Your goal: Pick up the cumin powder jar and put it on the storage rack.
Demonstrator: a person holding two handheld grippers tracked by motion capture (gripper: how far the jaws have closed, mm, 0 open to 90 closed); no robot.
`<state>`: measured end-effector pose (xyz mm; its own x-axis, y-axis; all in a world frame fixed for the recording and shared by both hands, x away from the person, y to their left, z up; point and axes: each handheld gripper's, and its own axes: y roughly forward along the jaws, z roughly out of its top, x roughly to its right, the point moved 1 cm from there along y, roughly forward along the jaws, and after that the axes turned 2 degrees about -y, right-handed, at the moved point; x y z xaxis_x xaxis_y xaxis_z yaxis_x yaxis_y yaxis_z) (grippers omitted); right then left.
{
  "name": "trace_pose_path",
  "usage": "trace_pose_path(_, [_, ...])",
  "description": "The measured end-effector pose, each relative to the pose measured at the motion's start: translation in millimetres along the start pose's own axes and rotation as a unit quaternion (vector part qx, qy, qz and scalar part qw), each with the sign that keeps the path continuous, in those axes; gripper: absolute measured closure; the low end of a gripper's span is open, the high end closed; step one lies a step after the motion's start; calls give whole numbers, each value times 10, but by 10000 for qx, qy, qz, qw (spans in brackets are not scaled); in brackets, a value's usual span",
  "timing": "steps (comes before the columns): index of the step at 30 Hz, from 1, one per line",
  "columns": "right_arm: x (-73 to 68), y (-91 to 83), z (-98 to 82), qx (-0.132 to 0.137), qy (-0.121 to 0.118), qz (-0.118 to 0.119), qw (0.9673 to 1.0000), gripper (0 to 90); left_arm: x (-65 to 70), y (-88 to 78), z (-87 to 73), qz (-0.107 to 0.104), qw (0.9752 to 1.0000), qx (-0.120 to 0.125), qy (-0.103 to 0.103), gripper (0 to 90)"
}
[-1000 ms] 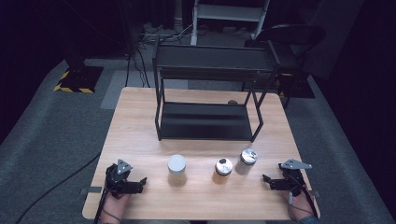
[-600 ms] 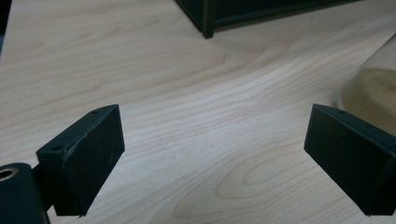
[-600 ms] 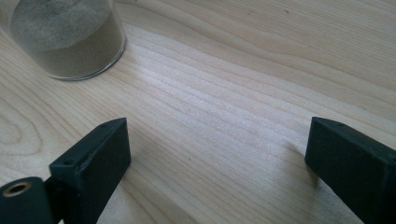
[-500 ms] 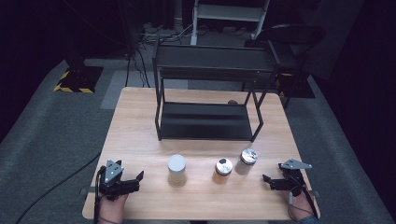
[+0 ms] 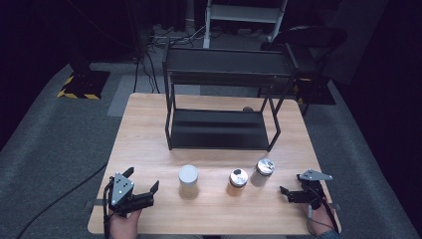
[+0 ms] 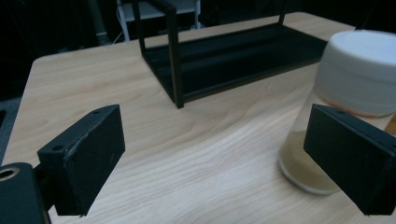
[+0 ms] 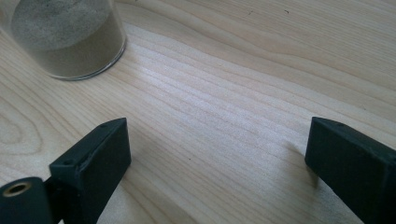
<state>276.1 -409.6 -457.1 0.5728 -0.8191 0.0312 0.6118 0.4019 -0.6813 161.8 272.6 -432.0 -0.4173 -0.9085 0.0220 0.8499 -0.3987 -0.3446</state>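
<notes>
High view: three jars standing in a row along the near part of the wooden table [image 5: 149,129], just in front of the black two-tier rack [image 5: 221,107], probably lined up for lifting onto its shelves. White-lidded jar [image 5: 188,181] sitting nearest the left gripper [image 5: 144,191], apart from it and upright; middle jar [image 5: 238,178] and silver-lidded jar [image 5: 263,172] standing close together toward the right gripper [image 5: 288,193]. Left gripper pointing toward the white-lidded jar, jaws spread wide and gripping nothing; in the left gripper view, jar [image 6: 345,116] appearing just beyond the right-hand jaw, not yet between the two, so seemingly lining up for a grasp. Right gripper resting low near the table's right edge, jaws likewise wide apart over bare wood, touching no jar; a sand-filled jar [image 7: 65,39] showing at the far left corner of its own view.
</notes>
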Motion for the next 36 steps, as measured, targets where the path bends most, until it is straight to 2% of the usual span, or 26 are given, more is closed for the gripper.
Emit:
trace_pose_path(2, [0, 0, 0, 0, 0, 0, 10000, 67, 62, -10, 31, 11, 10000, 40, 10, 58])
trace_pose_path(7, [0, 0, 0, 0, 0, 1, 10000, 67, 166, -20, 47, -64, 9995, 156, -262, 67])
trace_pose_path(16, [5, -1, 0, -1, -11, 10, 10000, 67, 358, -47, 100, -146, 9992, 326, -188, 67])
trace_pose_path(20, [5, -1, -1, -1, -12, 10, 10000, 67, 491, -50, 133, -76, 9994, 336, 26, 67])
trace_pose_path(27, [7, -4, -3, -2, -27, 19, 10000, 67, 606, 10, 133, -114, 9993, 354, -8, 64])
trace_pose_path(32, [-6, 1, 1, -2, -14, -9, 10000, 65, 621, 105, 117, -248, 9988, 345, -251, 38])
trace_pose_path(36, [-7, 0, 1, -5, -17, -8, 10000, 64, 668, 166, 105, -244, 9988, 366, -195, 38])
